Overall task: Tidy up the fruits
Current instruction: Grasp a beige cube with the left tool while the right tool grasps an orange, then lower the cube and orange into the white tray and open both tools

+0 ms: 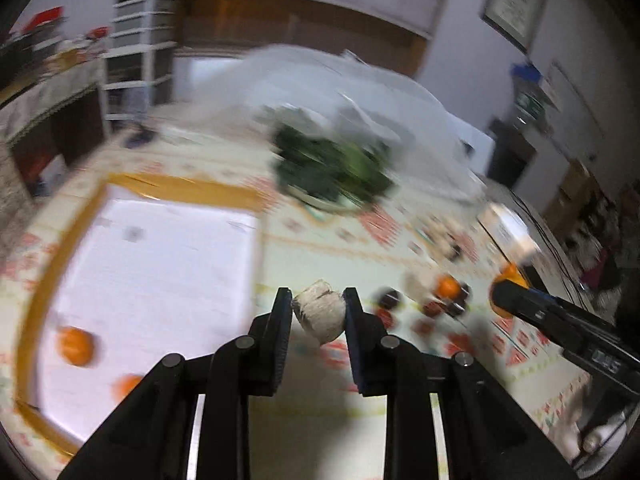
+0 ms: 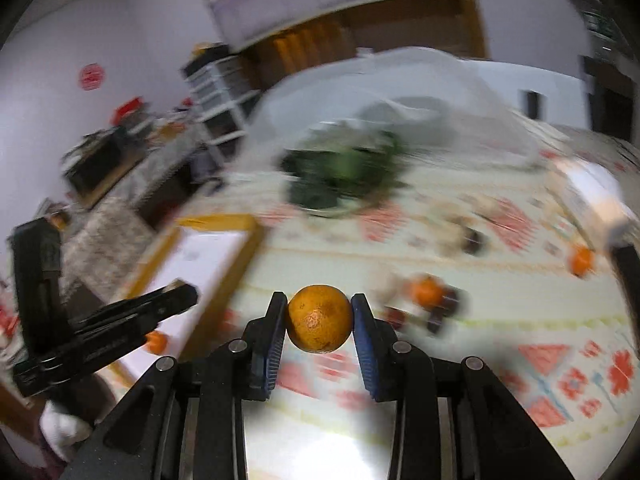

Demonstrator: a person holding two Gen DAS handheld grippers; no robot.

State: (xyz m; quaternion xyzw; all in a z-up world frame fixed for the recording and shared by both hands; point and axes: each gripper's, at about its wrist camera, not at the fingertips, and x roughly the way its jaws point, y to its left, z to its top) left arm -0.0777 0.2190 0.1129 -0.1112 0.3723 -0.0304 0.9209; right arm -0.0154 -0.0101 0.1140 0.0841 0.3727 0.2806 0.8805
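My left gripper [image 1: 318,300] is shut on a pale, rough, whitish lump [image 1: 320,316] and holds it above the patterned tablecloth, right of a white tray with an orange-brown rim [image 1: 184,186]. Two oranges [image 1: 75,346] lie in the tray. My right gripper [image 2: 320,304] is shut on an orange [image 2: 319,319] held above the cloth. It also shows at the right of the left wrist view [image 1: 505,294]. More oranges [image 2: 427,292] and dark fruits [image 2: 442,318] lie loose on the cloth. Both views are blurred by motion.
A plate of dark green leaves [image 1: 332,168] sits under a clear dome cover [image 1: 360,80] at the back of the table. A white box [image 2: 600,196] stands at the right. Drawers [image 1: 140,40] and a cluttered shelf [image 2: 108,156] lie beyond the table.
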